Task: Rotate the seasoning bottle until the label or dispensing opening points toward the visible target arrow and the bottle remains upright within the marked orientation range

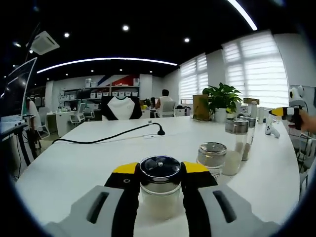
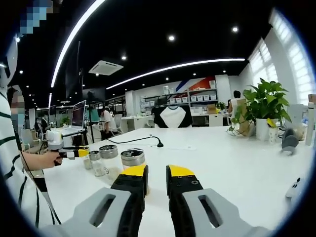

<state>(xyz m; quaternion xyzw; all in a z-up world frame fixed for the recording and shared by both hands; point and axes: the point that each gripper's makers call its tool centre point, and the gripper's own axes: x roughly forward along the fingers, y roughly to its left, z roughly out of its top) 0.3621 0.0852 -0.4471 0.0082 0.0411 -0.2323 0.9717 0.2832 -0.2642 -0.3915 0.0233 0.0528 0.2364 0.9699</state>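
A glass seasoning bottle (image 1: pixel 159 187) with a chrome lid stands upright on the white table (image 1: pixel 74 168). My left gripper (image 1: pixel 160 170) is shut on it, one yellow-tipped jaw pressed against each side. White powder fills its lower part. In the right gripper view the left gripper (image 2: pixel 79 153) appears far left, held by a hand, at the end of a row of similar bottles (image 2: pixel 109 157). My right gripper (image 2: pixel 157 174) hovers over bare table, jaws close together with nothing between them. It also appears small at the far right, as the right gripper (image 1: pixel 282 112).
Three more shaker jars (image 1: pixel 213 157) run diagonally to the right of the held bottle. A black cable (image 1: pixel 113 136) crosses the table's middle. A potted plant (image 1: pixel 223 98) and a white device (image 1: pixel 270 129) sit at the far edge. A striped sleeve (image 2: pixel 15 187) is at left.
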